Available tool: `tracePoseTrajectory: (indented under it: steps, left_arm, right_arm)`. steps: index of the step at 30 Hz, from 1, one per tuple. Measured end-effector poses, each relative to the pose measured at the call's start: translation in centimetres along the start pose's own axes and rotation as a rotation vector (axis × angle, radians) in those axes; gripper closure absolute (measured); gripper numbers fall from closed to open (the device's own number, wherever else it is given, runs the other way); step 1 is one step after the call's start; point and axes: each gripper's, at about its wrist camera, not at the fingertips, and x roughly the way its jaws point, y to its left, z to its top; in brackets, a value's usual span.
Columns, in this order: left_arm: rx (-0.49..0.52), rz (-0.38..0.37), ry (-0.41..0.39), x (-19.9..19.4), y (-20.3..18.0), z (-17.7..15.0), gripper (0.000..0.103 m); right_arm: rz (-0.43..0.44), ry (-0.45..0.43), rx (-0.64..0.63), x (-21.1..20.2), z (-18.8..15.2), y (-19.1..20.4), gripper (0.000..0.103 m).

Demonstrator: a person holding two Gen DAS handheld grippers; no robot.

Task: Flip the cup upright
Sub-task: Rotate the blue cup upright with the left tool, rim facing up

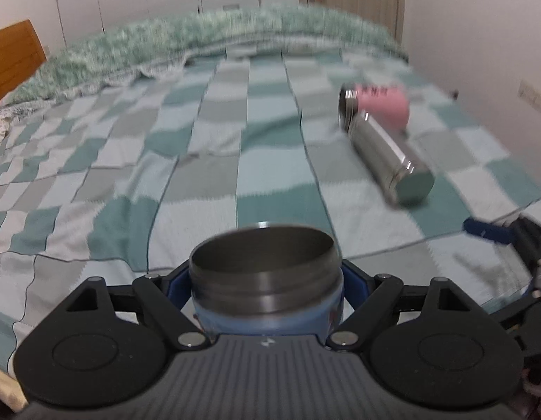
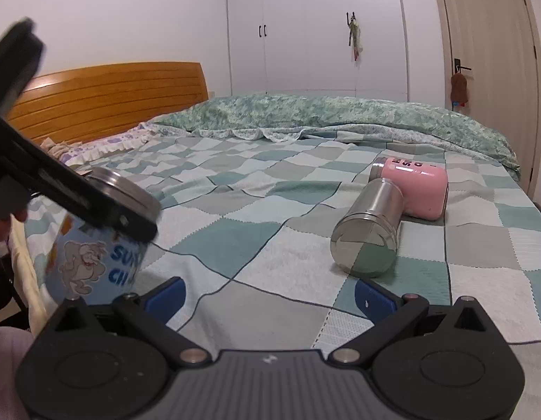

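Observation:
My left gripper (image 1: pixel 267 280) is shut on a blue cartoon-printed cup (image 1: pixel 267 273) with a steel rim, its open mouth facing up and slightly tilted. In the right wrist view the same cup (image 2: pixel 92 259) hangs at the left in the left gripper (image 2: pixel 106 210), just above the bedspread. A steel cup (image 2: pixel 370 227) lies on its side, base towards me, with a pink cup (image 2: pixel 417 189) lying on its side behind it, touching. My right gripper (image 2: pixel 270 294) is open and empty, just short of the steel cup. The right gripper's blue fingertip (image 1: pixel 487 231) shows at the right edge of the left wrist view.
A checked teal, grey and white bedspread (image 2: pixel 256 231) covers the bed. A rolled green quilt (image 2: pixel 322 112) lies along the far side. A wooden headboard (image 2: pixel 106 94) stands at the left. White wardrobes (image 2: pixel 305 28) and a door are beyond the bed.

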Motion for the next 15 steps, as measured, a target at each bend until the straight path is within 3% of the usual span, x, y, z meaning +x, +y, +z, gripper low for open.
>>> tracePoseTrajectory:
  steps: [11,15]
  left_arm:
    - [-0.074,-0.005,-0.297,-2.4,1.4,0.6,0.019]
    - [-0.062,0.034,-0.344,-1.1,0.9,0.3,0.019]
  right_arm:
    - [-0.035,-0.046,0.018,-0.5,-0.3,0.3,0.000]
    - [-0.049,-0.057,0.019,-0.5,-0.4,0.5,0.000]
